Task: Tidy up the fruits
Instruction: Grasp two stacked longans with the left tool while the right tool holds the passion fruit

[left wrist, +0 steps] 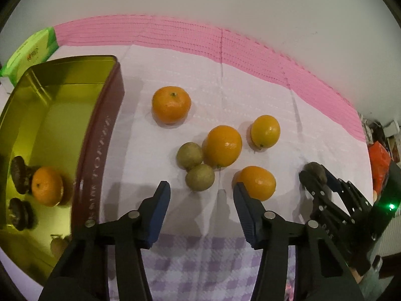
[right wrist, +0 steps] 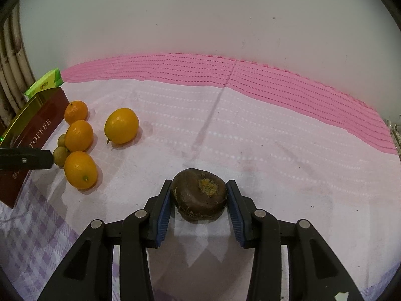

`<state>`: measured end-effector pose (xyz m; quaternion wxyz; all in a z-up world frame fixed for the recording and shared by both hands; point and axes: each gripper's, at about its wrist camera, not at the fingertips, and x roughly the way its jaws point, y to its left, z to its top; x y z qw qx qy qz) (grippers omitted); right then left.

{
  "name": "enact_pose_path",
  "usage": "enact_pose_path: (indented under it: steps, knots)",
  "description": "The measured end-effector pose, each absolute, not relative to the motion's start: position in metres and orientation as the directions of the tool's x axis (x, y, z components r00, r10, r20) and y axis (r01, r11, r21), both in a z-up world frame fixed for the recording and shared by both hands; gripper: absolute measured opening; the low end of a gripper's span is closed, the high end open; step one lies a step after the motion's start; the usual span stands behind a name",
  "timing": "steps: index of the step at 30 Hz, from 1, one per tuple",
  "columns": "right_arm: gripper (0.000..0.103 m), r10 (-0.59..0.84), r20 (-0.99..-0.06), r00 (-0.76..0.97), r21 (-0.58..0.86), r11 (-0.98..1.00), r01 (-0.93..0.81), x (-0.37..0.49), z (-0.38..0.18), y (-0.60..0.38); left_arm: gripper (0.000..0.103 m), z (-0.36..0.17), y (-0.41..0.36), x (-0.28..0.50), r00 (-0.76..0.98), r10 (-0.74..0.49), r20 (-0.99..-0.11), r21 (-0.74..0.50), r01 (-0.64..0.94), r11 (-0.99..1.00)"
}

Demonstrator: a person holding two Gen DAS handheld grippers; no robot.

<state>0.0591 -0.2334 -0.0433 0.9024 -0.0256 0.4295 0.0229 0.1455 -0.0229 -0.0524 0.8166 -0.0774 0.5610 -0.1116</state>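
Observation:
Several oranges lie on the white cloth, among them one at the back (left wrist: 171, 104) and one by my right finger (left wrist: 257, 182). Two small green fruits (left wrist: 189, 155) touch a big orange (left wrist: 222, 145). My left gripper (left wrist: 201, 188) is open, and the nearer green fruit (left wrist: 200, 176) sits just ahead between its fingertips without touching the pads. My right gripper (right wrist: 199, 193) is shut on a dark brown round fruit (right wrist: 199, 197) resting on the cloth, also visible in the left wrist view as brown fruit (left wrist: 316, 170). The gold-lined toffee tin (left wrist: 100, 135) on the left holds an orange (left wrist: 47, 186) and dark brown fruits (left wrist: 18, 175).
A green packet (left wrist: 30, 52) lies behind the tin. A pink band of cloth (left wrist: 225, 47) runs along the white wall at the back. The near cloth is purple-checked (left wrist: 195, 263). Red and dark clutter (left wrist: 379, 160) sits past the table's right edge.

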Motion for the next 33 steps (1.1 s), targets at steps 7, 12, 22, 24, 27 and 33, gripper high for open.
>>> enact_pose_path:
  steps: [7,12,22,24,27,33]
  knots:
    - [0.04,0.02,-0.776,0.631,-0.025,0.998,-0.063,0.057,-0.042,-0.236,0.042,-0.058,-0.023,0.155,0.336,-0.262,-0.905,-0.248,0.084,0.965]
    - [0.04,0.02,-0.775,0.631,-0.025,0.998,-0.063,0.057,-0.042,-0.236,0.038,-0.062,-0.025,0.161,0.332,-0.27,-0.904,-0.255,0.089,0.963]
    - [0.04,0.02,-0.775,0.631,-0.024,0.998,-0.062,0.057,-0.042,-0.236,0.028,-0.065,-0.02,0.161,0.329,-0.239,-0.914,-0.217,0.1,0.971]
    - [0.04,0.02,-0.775,0.631,-0.025,0.998,-0.062,0.057,-0.042,-0.236,0.028,-0.066,-0.022,0.162,0.326,-0.233,-0.916,-0.209,0.106,0.972]
    - [0.04,0.021,-0.775,0.631,-0.024,0.998,-0.062,0.057,-0.042,-0.236,0.028,-0.064,-0.026,0.167,0.327,-0.224,-0.918,-0.196,0.116,0.974]
    - [0.04,0.02,-0.775,0.632,-0.024,0.998,-0.062,0.057,-0.042,-0.236,0.028,-0.061,-0.029,0.172,0.331,-0.213,-0.919,-0.182,0.122,0.976]
